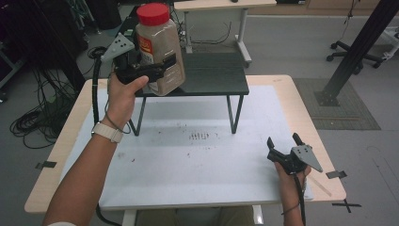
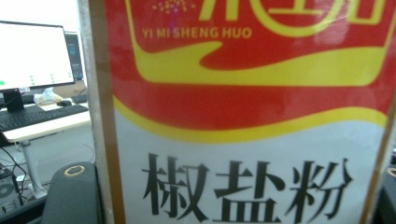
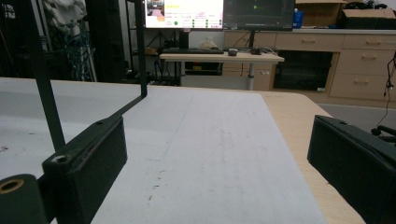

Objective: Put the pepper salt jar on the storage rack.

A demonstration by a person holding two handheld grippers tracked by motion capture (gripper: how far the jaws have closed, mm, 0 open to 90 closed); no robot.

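A clear seasoning jar [image 1: 160,52] with a red lid and brown powder is held in the air above the left end of a low black shelf [image 1: 211,77]. My left gripper [image 1: 162,68] is shut on the jar's middle, its black jaws across the label. In the left gripper view the jar's red, yellow and white label [image 2: 247,116] sits right in front of the camera. My right gripper [image 1: 284,141] rests near the table's front right corner, jaws open and nothing between them. The right gripper view looks between its jaws across the white mat [image 3: 210,154].
The black shelf stands on thin legs at the back of the white mat [image 1: 188,160] that covers the wooden table [image 1: 301,108]. Dark specks [image 1: 198,136] lie on the mat in front of the shelf. Cables [image 1: 33,122] hang left of the table.
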